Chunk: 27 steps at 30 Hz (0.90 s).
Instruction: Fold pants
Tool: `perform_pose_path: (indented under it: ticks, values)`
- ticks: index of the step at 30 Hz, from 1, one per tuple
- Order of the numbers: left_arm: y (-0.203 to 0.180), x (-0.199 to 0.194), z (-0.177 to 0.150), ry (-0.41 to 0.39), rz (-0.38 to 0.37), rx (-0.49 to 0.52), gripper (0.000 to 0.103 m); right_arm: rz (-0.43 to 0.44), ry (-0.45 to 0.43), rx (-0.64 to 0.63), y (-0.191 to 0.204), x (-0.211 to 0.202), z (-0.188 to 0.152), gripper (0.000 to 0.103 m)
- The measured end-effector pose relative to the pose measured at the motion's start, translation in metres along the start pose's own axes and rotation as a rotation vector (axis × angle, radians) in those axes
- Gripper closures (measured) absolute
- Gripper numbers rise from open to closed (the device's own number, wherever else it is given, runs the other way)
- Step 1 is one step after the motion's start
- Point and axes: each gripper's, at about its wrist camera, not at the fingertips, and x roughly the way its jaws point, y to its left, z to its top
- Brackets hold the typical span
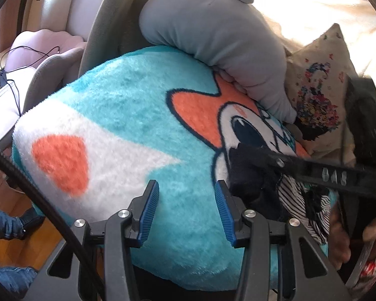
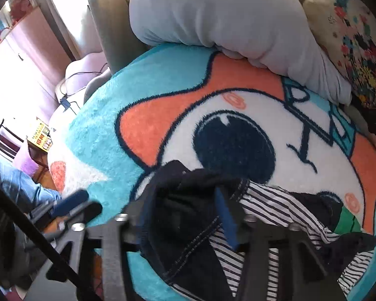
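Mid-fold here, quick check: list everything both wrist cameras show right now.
pants: one, dark navy with striped lining, bunched on the blanket's near right
blanket: one, turquoise, white and orange plush, cartoon face, fills the centre
shark plush: one, grey, behind the blanket
cushion: one, beige with floral print, far right
cable: one, black, far left
left claw: blue pads, open over bare blanket
right claw: open, pants bunched between its fingers
person's leg: blue jeans, lower left
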Motion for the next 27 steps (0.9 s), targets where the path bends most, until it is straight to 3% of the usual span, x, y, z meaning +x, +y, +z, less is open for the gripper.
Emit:
perform_pose_path:
  ticks: [6,9,13,15,17,19,24,25,27]
  values:
    - [-0.014,0.002,-0.016,0.012,-0.042,0.032,0.055,-0.058,0.062,-0.03,0.015,0.008,0.008,0.031]
    - [-0.023,0.009,-0.021,0.01,-0.055,0.041,0.047,-0.101,0.173,-0.056,0.02,0.031,0.009,0.031]
    - [-0.037,0.012,-0.03,-0.002,-0.087,0.065,0.03,-0.166,0.258,-0.085,0.026,0.051,0.019,0.03]
    - [-0.042,0.013,-0.033,-0.006,-0.089,0.082,0.028,-0.182,0.296,-0.111,0.028,0.058,0.023,0.031]
    - [-0.049,0.017,-0.035,0.002,-0.1,0.097,0.028,-0.196,0.311,-0.153,0.031,0.059,0.023,0.036]
    - [-0.055,0.021,-0.035,0.014,-0.119,0.111,0.028,-0.21,0.311,-0.175,0.032,0.055,0.022,0.052]
    - [-0.079,0.038,-0.036,0.019,-0.155,0.164,0.028,-0.172,0.301,-0.18,0.023,0.045,0.019,0.065]
    - [-0.083,0.041,-0.037,0.019,-0.155,0.174,0.03,-0.166,0.296,-0.184,0.023,0.044,0.018,0.065]
    - [-0.088,0.048,-0.037,0.019,-0.142,0.19,0.065,-0.156,0.284,-0.187,0.02,0.041,0.016,0.067]
